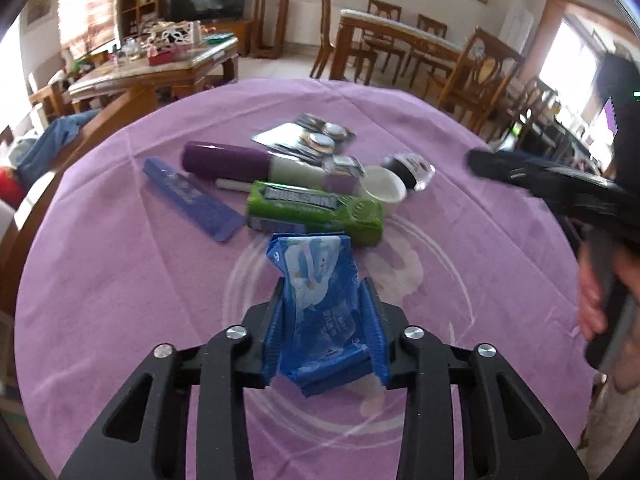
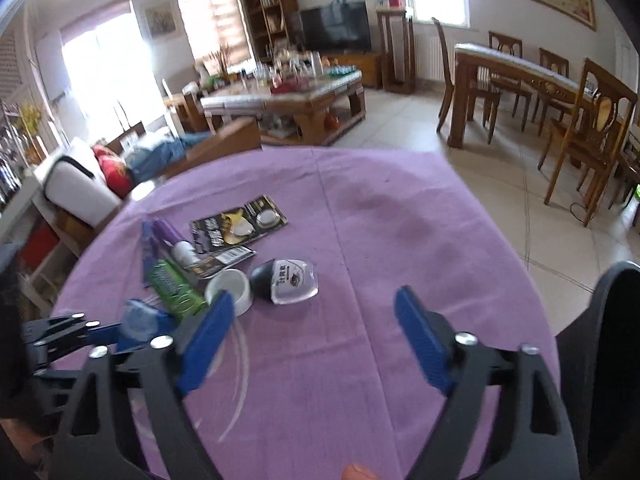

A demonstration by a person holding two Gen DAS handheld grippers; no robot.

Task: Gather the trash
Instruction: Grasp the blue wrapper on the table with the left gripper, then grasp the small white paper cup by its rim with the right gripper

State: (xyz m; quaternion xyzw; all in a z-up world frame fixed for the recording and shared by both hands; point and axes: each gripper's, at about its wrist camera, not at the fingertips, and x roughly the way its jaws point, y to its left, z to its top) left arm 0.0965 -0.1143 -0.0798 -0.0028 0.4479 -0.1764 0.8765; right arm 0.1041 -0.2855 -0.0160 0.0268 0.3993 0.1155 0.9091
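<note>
Step in hand: first pick made, carry-off pending. Left gripper [image 1: 326, 304] is clamped on the blue wrapper [image 1: 320, 300], seemingly just clear of the purple tablecloth [image 1: 120, 300]; blur limits certainty. Right gripper [image 2: 316, 340] gapes wide, empty. Remaining litter lies at 12 o'clock, green pack [image 1: 316, 210] nearest. Next: find a bin; none visible.

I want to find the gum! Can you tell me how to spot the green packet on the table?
Look at the purple tablecloth and find the heap of small things in its middle. The green packet lies on its side at the heap's near edge, beside the white cup and behind the blue wrapper that the left gripper holds. Nothing else is bright green.
</note>
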